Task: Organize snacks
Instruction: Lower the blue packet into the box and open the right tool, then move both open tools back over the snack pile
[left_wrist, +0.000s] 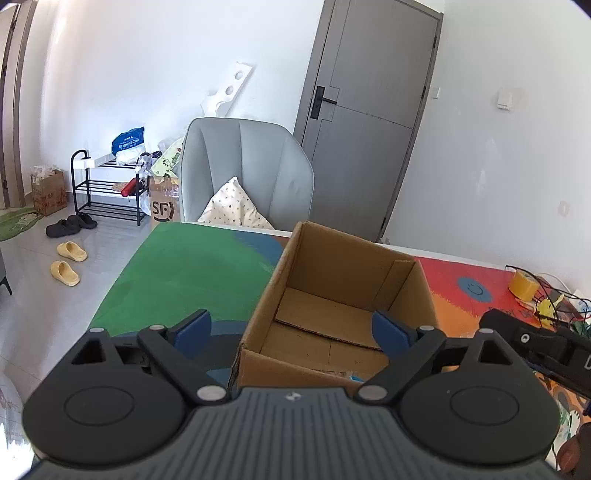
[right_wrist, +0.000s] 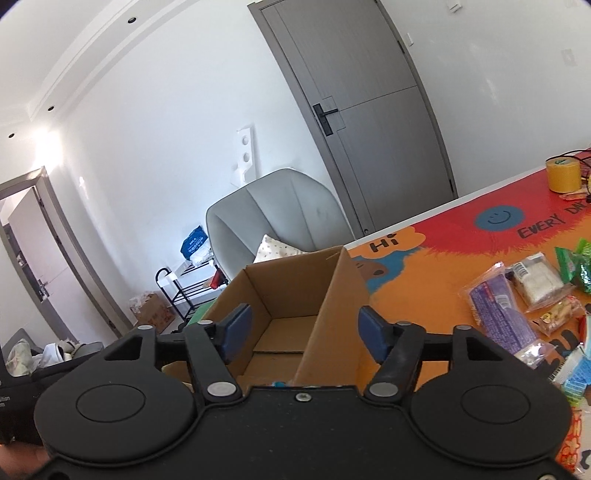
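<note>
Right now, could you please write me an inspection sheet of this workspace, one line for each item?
Surface: table with colourful printed mat, green at one end, orange and red at the other.
Job's things: open cardboard box, near side hidden by the claws, rest looks empty; snack packets lie on the mat beside it.
Clutter: yellow tape roll.
Grippers: left claw open, nothing held; right claw open, nothing held, both over the box.
Cables: tangle of wires near the tape.
Surroundings: grey armchair, grey door, shoe rack, yellow slippers.

The cardboard box's near floor lies hidden behind the tongs' body; snack packets run off frame.
</note>
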